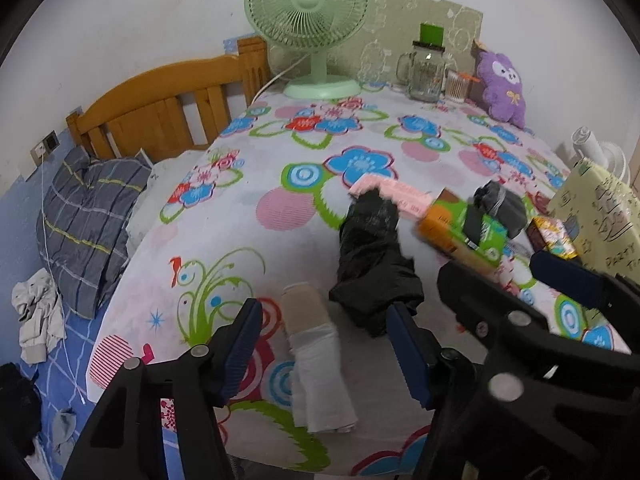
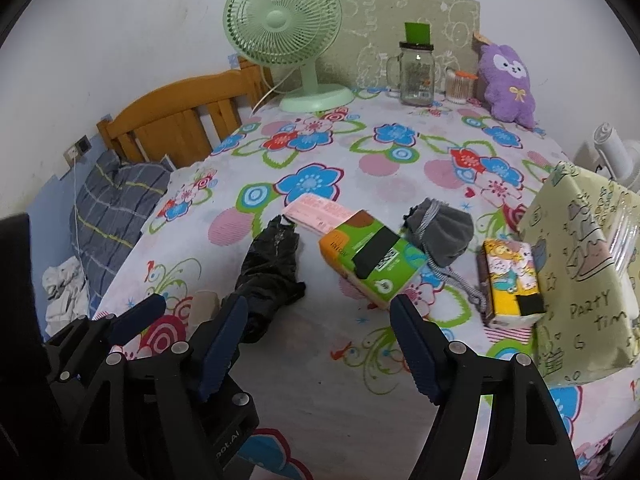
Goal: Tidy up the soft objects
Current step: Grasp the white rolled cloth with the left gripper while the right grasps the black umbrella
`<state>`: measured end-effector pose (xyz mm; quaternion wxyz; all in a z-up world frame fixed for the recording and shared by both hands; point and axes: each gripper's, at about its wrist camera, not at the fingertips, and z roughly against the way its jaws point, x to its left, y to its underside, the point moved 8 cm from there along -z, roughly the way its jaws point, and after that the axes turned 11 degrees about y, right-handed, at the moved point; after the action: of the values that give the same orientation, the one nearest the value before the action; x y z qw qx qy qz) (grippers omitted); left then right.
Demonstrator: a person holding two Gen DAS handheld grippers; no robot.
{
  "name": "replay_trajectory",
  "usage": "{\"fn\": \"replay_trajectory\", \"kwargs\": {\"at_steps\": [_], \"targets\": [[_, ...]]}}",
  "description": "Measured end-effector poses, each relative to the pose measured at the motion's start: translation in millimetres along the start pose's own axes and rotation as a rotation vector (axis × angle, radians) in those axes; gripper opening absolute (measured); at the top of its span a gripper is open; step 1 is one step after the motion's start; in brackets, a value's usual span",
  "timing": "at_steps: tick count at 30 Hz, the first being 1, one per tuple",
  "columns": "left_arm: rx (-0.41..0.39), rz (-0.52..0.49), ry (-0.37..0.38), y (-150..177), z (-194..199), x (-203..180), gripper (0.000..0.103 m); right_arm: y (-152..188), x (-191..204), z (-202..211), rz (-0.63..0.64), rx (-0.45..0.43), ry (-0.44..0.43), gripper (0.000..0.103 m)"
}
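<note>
On the floral tablecloth (image 1: 280, 152) lie a rolled white and beige sock (image 1: 316, 364), a crumpled black glove (image 1: 372, 256) (image 2: 272, 268), a grey drawstring pouch (image 2: 444, 232) (image 1: 500, 204), a green and orange tissue pack (image 2: 372, 260) (image 1: 460, 232) and a yellow cartoon tissue pack (image 2: 512, 284). My left gripper (image 1: 324, 356) is open, its fingers on either side of the sock. My right gripper (image 2: 320, 344) is open and empty above bare cloth, in front of the green pack.
A green fan (image 1: 308, 24), a glass jar (image 1: 426, 72), a cotton swab cup (image 2: 458, 86) and a purple plush (image 2: 508, 80) stand at the back. A pink pack (image 2: 320, 212) lies mid-table. A pale yellow box (image 2: 584, 268) stands at the right. A bed lies left.
</note>
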<state>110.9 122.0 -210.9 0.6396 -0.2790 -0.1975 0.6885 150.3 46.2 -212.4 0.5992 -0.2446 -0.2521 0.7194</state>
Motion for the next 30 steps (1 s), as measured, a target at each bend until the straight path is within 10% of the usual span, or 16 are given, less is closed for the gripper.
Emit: {"fn": "replay_trajectory", "kwargs": {"at_steps": [18,30], "targets": [[0.067,0.032,0.039,11,-23,17,0.029,-1,21,-35,0.02,0.082,-0.014,0.073],[0.015,0.025,0.052,-16,-19,25,0.023,-14,35,-40,0.041,0.087,-0.042,0.064]]}}
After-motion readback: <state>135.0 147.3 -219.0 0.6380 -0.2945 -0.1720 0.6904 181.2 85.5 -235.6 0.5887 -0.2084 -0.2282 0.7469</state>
